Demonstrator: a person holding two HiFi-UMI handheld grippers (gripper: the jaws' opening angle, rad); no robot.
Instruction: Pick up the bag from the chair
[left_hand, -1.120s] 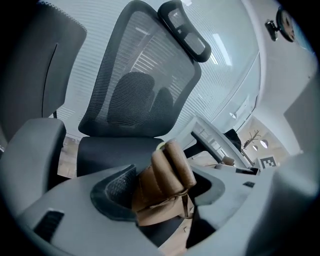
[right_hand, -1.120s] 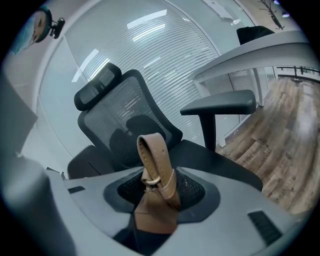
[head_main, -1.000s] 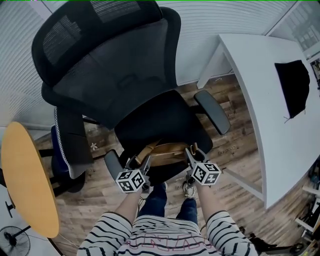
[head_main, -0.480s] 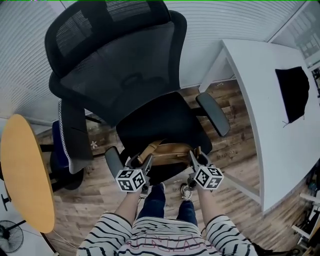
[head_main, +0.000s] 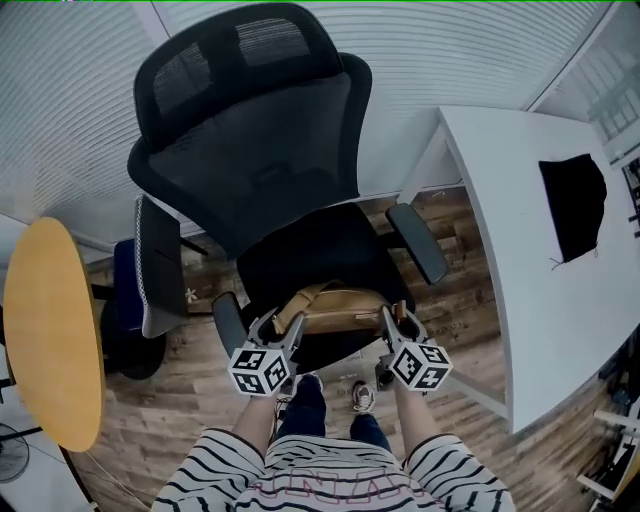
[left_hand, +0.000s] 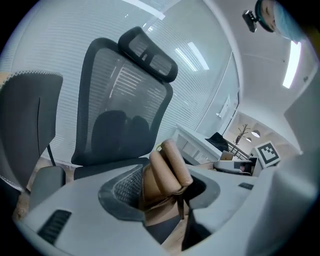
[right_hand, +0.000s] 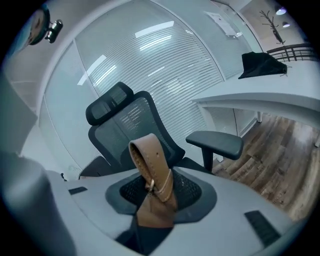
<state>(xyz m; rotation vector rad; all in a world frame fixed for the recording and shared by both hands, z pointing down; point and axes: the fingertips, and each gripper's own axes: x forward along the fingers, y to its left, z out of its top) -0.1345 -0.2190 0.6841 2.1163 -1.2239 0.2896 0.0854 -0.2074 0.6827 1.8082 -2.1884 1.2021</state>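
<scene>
A tan leather bag (head_main: 335, 309) hangs between my two grippers over the front edge of the black office chair's seat (head_main: 320, 255). My left gripper (head_main: 283, 330) is shut on the bag's rolled tan handle (left_hand: 167, 167). On the other side my right gripper (head_main: 392, 322) is shut on the bag's tan strap (right_hand: 150, 167), which loops up from between the jaws with a small metal buckle. The chair's mesh backrest (head_main: 255, 150) and headrest rise behind the bag.
A white desk (head_main: 530, 240) with a black cloth (head_main: 572, 205) on it stands to the right. A round yellow table (head_main: 50, 340) is at the left, with a second chair (head_main: 150, 270) beside it. The chair's armrests (head_main: 418, 243) flank the seat. The person's feet stand on the wood floor.
Both grippers have drawn slightly back toward the person with the bag held between them. The chair now sits a bit farther away in the head view.
</scene>
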